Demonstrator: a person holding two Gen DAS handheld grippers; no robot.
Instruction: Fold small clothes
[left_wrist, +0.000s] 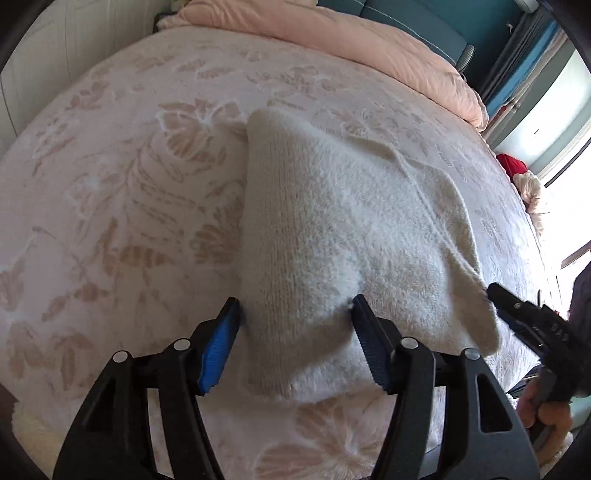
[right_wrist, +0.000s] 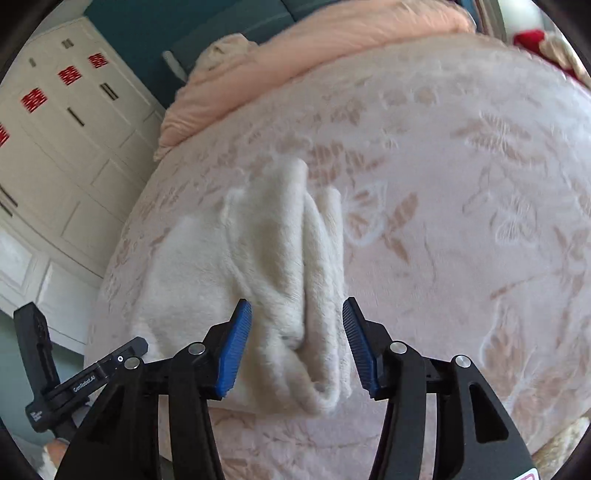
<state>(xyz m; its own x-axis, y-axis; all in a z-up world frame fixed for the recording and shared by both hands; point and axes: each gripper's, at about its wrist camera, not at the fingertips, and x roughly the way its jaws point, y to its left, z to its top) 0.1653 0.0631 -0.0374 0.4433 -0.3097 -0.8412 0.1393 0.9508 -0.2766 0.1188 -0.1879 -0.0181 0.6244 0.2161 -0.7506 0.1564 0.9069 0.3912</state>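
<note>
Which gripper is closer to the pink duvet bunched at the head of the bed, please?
Hard to tell. Both the left gripper and right gripper sit open over the white garment, well short of the pink duvet.

Small white lettering on the black left tool, low to the left of the right tool; too blurred to read surely.
</note>
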